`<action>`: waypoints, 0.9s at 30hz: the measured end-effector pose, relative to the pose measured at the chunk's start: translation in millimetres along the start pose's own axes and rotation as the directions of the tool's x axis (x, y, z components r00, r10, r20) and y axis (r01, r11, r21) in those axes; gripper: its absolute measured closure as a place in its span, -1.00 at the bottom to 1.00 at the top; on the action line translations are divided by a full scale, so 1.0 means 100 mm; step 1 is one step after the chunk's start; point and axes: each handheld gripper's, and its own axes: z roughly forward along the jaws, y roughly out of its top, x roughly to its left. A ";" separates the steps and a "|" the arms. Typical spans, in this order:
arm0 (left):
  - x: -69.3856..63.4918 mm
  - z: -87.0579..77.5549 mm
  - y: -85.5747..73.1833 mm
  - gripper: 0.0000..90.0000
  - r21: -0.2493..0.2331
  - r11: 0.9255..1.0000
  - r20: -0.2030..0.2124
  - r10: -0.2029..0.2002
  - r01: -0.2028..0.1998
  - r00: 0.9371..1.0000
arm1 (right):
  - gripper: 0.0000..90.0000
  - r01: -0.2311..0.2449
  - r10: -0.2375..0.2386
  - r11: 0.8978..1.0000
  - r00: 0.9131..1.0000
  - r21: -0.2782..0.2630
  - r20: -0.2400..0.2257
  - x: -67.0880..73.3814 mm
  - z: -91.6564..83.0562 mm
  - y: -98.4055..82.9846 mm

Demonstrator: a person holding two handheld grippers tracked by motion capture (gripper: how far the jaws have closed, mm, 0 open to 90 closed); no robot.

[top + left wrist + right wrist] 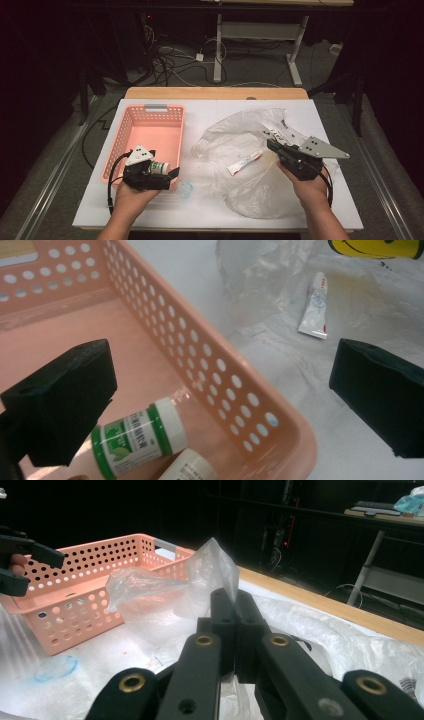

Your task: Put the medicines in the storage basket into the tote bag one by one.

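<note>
Both grippers are mine: my left gripper hangs with its jaws spread wide and nothing between them, over the near right corner of the pink basket, while my right gripper has its jaws pressed together on a fold of the clear plastic bag. From the right gripper view, the pinched film rises in a peak just above the closed jaws. That bag lies crumpled across the right half of the white tabletop, reaching toward its near edge. On the bag, between my two hands, a small white tube lies flat, well apart from either gripper; the left gripper view shows it beyond the basket wall. Inside the basket, at its near right corner, a white bottle with a green label lies on its side just beside my left jaw, and a second white bottle lies touching it nearer to me. The basket sits on the left half of the tabletop, its grey handle at the far rim.
</note>
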 end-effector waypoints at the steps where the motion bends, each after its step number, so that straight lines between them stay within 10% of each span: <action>1: 0.02 -0.01 -0.01 -1.00 0.001 1.000 -0.004 -0.003 0.003 1.000 | 1.00 0.001 -0.001 1.000 1.000 0.000 0.000 0.00 0.00 0.00; 27: 0.38 -0.24 -0.15 -1.00 -0.005 0.996 -0.121 -0.091 0.091 0.989 | 1.00 0.007 -0.007 1.000 1.000 -0.009 0.005 0.01 -0.03 0.02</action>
